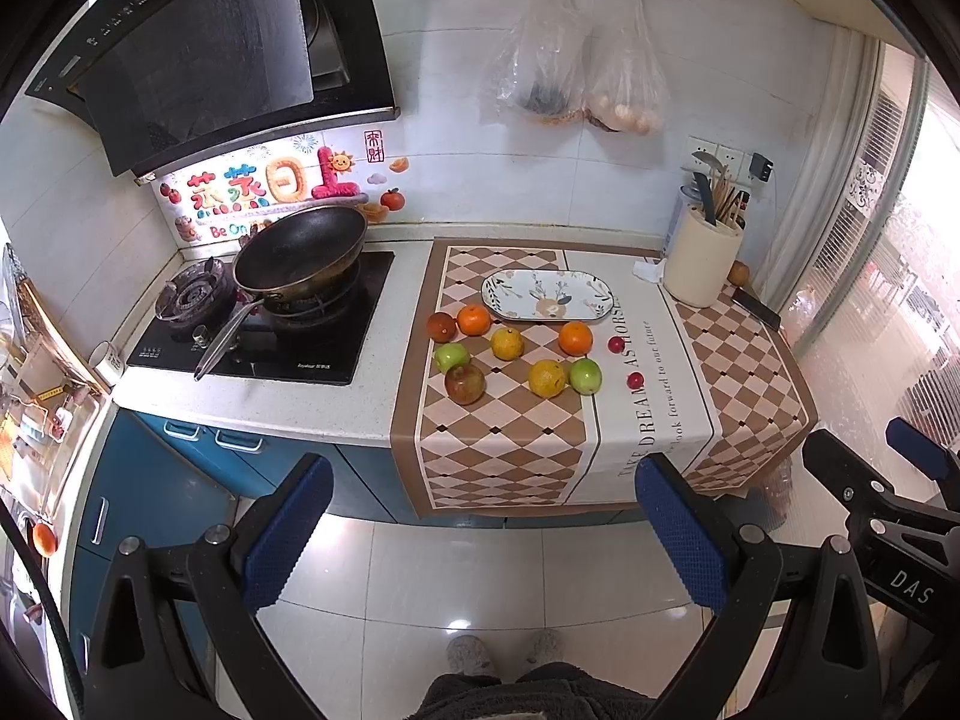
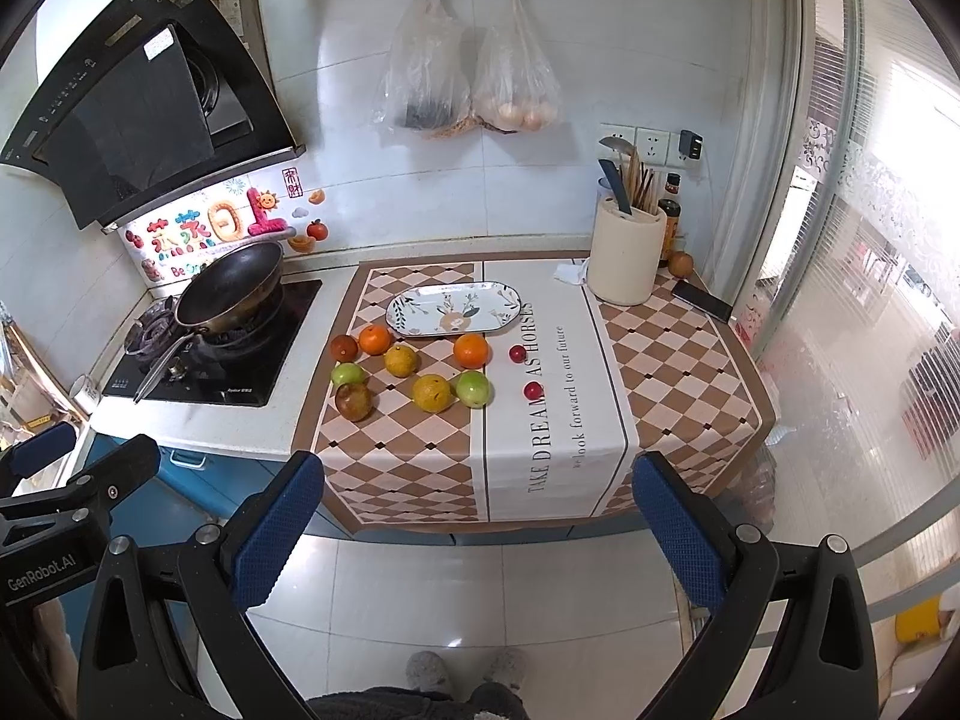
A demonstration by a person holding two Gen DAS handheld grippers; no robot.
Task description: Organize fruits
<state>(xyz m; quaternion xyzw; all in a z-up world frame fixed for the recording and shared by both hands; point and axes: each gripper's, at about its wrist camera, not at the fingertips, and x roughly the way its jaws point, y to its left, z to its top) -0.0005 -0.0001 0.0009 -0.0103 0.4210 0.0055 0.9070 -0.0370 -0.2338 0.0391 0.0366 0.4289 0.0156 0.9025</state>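
Fruits (image 1: 510, 354) beside empty plate (image 1: 549, 295)

The cloth (image 1: 654, 372) print is partly illegible, its first word hidden behind the left gripper (image 1: 486, 531).

Pale speckled desk (image 1: 270, 402) carried a black gas hob (image 1: 264, 330) at left and a checkered runner (image 1: 510, 444) draped over its front edge. On the runner lay an oval patterned plate (image 1: 549, 295), empty, with loose fruits (image 1: 510, 354) spread just in front of it: oranges, green apples, two small red ones. Cream utensil holder (image 1: 699, 261), crumpled tissue (image 1: 648, 270) and a dark phone (image 1: 757, 307) sat at right rear.
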